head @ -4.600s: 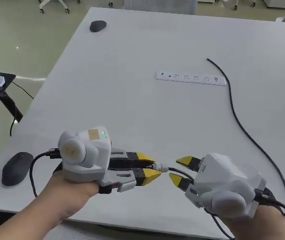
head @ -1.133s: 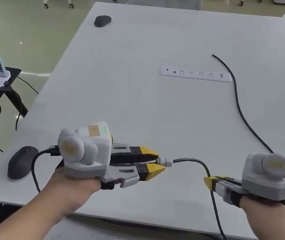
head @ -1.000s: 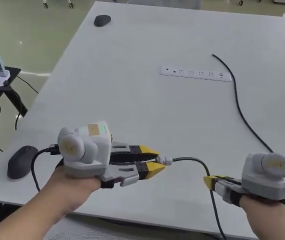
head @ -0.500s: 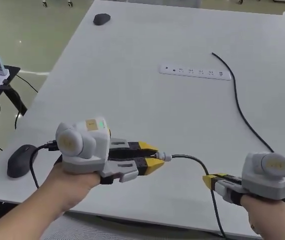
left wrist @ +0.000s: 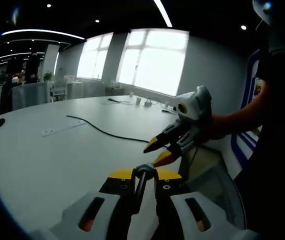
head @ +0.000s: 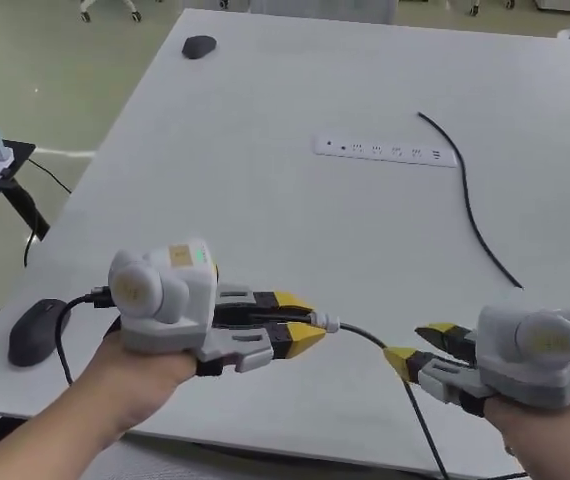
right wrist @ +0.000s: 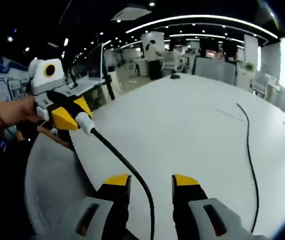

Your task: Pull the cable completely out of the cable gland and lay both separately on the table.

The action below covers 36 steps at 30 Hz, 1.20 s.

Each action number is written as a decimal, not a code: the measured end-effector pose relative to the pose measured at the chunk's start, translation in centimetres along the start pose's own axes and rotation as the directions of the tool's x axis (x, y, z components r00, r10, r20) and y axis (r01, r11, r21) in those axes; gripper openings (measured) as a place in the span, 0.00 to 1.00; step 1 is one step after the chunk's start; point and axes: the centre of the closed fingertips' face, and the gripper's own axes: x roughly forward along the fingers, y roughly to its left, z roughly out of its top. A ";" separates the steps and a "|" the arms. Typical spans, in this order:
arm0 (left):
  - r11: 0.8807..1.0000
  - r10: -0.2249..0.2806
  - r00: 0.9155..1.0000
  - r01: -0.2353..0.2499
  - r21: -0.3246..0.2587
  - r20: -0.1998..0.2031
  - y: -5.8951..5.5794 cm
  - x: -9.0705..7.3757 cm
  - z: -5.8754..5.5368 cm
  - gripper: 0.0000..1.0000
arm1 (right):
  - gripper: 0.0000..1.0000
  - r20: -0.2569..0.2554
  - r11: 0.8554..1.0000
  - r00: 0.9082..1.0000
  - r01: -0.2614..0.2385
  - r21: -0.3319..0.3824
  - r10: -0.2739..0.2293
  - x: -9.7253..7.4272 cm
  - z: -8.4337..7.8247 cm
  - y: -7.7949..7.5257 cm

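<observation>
The left gripper [head: 307, 325] is clamped on the gland [head: 329, 324] over the near edge of the table [head: 265, 230], and the cable [head: 365, 337] runs rightward from it, straight between the right gripper's [head: 417, 342] parted jaws.

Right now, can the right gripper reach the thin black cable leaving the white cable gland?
Probably yes. The right gripper stands open with the thin black cable running between its jaws, nothing blocking; the left gripper is shut on the white cable gland.

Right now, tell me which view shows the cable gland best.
Right gripper view: the cable gland is side-on, cable leaving it. Left gripper view shows it end-on between the jaws; head view shows it small.
</observation>
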 end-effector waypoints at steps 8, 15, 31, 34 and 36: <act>1.000 -0.002 1.000 0.002 -0.006 -0.002 0.0 -0.1 0.0 0.15 | 0.32 0.025 0.951 0.996 -0.073 -0.300 0.085 0.7 2.8 4.0; 1.000 -0.003 1.000 0.003 -0.009 -0.006 -0.1 -0.4 -0.1 0.15 | 0.23 0.010 0.916 0.993 -0.108 -0.388 0.121 1.2 3.2 5.4; 1.000 -0.012 1.000 0.012 -0.009 -0.013 -0.8 -0.3 -0.6 0.15 | 0.06 -0.016 0.854 0.992 -0.117 -0.507 0.127 1.8 3.0 6.6; 1.000 -0.013 1.000 0.012 -0.010 -0.013 -0.9 -0.3 -0.7 0.15 | 0.02 -0.014 0.861 0.992 -0.117 -0.495 0.127 1.8 3.0 6.5; 1.000 -0.012 1.000 0.012 -0.014 -0.009 -0.9 -0.4 -0.7 0.15 | 0.01 -0.003 0.863 0.992 -0.108 -0.493 0.123 1.7 3.1 6.5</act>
